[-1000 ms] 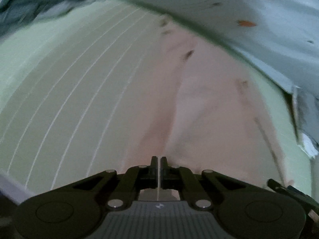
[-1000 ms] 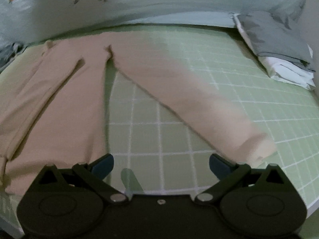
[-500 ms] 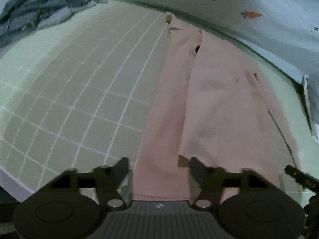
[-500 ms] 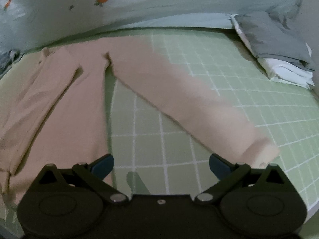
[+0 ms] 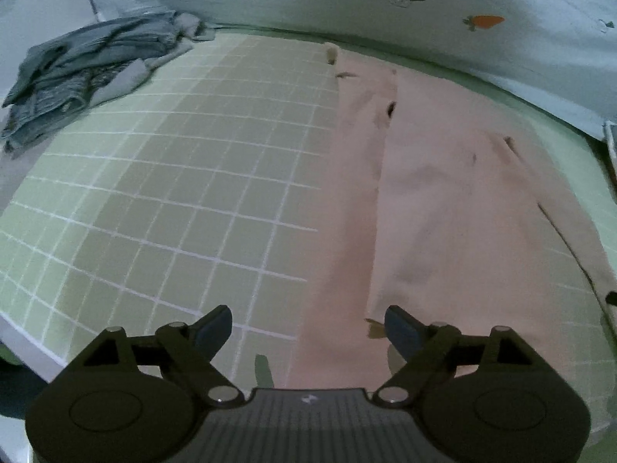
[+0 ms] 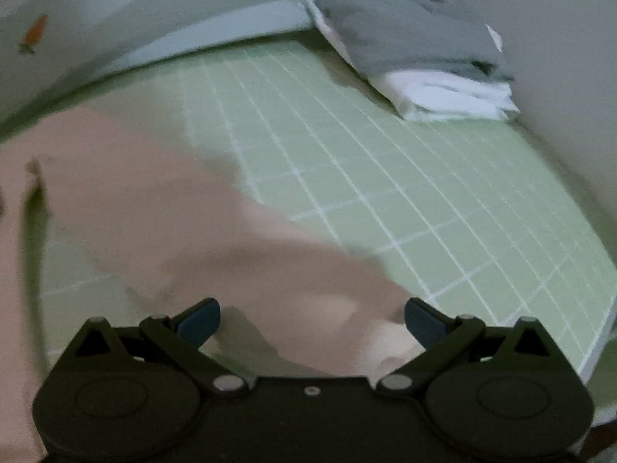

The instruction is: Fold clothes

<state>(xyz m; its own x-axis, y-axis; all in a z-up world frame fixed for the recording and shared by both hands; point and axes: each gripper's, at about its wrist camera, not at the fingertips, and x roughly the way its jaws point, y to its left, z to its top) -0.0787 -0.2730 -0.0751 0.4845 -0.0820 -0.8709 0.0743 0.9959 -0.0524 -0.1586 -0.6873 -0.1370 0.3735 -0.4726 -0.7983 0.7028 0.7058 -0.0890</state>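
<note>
Soft pink garment (image 5: 443, 208) flat on gridded green mat (image 5: 173, 193). Left tongs (image 5: 308, 326) just opened wide, empty; right tongs (image 6: 312, 318) wide, empty.

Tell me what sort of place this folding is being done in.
Probably a home laundry-folding spot. A green grid mat serves as the work surface, with a pink garment spread on it. A crumpled grey heap waits at one end, a folded stack sits at the other, and a carrot-print cloth hangs behind.

Bare mat (image 5: 173, 193) (crumpled clothes (image 5: 77, 69) far corner)
</note>
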